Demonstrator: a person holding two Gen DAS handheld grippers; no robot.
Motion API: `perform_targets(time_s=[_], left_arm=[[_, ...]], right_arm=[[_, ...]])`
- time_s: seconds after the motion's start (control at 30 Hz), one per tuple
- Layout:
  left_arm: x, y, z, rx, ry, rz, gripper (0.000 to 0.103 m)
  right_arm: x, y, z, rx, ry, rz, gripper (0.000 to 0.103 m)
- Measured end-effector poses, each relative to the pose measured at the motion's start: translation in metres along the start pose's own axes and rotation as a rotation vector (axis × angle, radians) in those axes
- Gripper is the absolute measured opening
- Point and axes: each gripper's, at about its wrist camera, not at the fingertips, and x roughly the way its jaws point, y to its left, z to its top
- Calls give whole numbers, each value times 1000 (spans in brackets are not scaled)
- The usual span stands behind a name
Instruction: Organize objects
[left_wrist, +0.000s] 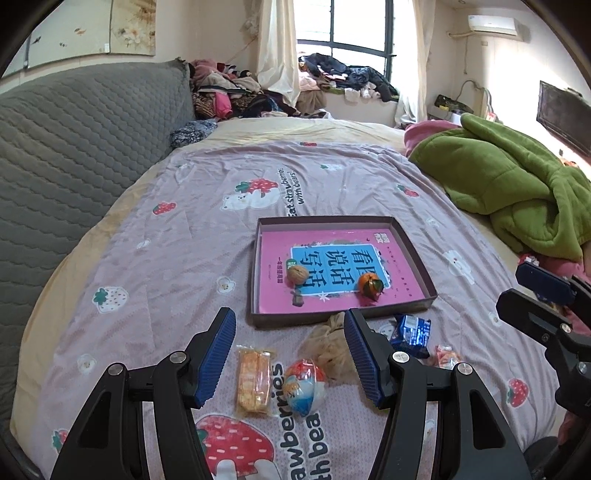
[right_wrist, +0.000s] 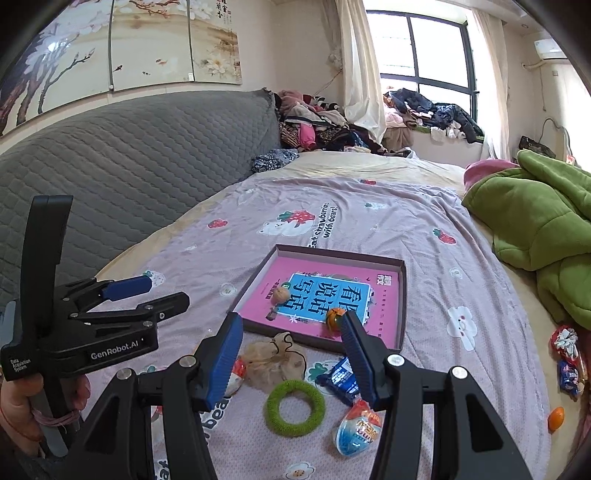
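Observation:
A shallow brown tray (left_wrist: 332, 220) (right_wrist: 403, 295) lies on the bed with a pink book in it. On the book rest a walnut (left_wrist: 297, 275) (right_wrist: 280, 295) and a tangerine (left_wrist: 370, 284) (right_wrist: 333, 318). In front of the tray lie a wafer packet (left_wrist: 253, 380), an egg capsule (left_wrist: 306, 384), a beige mesh pouch (left_wrist: 328, 343) (right_wrist: 275, 360), a blue packet (left_wrist: 412, 334) (right_wrist: 341, 378), a green ring (right_wrist: 295, 408) and a second egg capsule (right_wrist: 358, 428). My left gripper (left_wrist: 289, 314) (right_wrist: 162, 291) hovers open over the wafer and capsule. My right gripper (right_wrist: 290, 317) (left_wrist: 513, 286) hangs open above the pouch and ring, empty.
A green blanket (left_wrist: 517, 184) (right_wrist: 535, 221) is heaped on the right. A grey quilted headboard (left_wrist: 81, 140) rises on the left. Candy packets (right_wrist: 567, 354) and a small orange object (right_wrist: 556, 419) lie at the bed's right edge. A hand (right_wrist: 14, 410) holds the left gripper.

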Motion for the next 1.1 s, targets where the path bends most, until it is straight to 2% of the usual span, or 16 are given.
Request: perform_targets(time_s=[0.67,1.1], left_arm=[[7,-3,-34,-27,26,-2,63],[16,-12,-50,-14,27,13,63]], right_arm=[[-5,-5,-14,11,0,8,55],[-1,-6,-34,59,14,-25,55]])
